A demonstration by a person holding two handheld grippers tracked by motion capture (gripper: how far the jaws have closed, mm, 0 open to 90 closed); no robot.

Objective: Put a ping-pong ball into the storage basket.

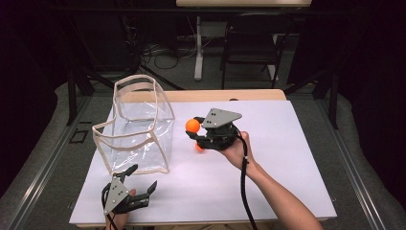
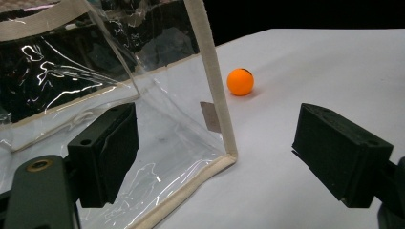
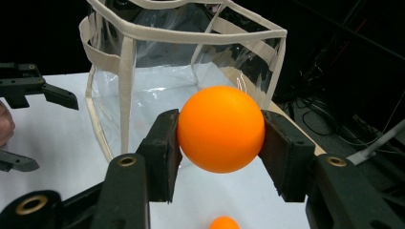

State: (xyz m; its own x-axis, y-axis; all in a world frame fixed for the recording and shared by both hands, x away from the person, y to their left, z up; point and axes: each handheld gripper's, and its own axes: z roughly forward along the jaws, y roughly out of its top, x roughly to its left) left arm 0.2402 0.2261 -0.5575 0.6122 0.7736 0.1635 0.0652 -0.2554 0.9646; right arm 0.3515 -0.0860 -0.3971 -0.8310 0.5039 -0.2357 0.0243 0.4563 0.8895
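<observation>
Resting near the table's (image 1: 297,191) front-left edge, the left gripper (image 1: 142,179) has its jaws spread wide and empty, pointing at the near corner of the clear bag (image 1: 136,134). Bare white table surface lies open to its right. Farther in, the right gripper (image 1: 194,132) has its jaws closed on an orange ball (image 1: 192,125), held above the table just right of the bag's right wall. A second orange ball (image 1: 199,147) lies on the table below it. The bag stands upright with its cloth-trimmed mouth open, near the table's far-left edge.
</observation>
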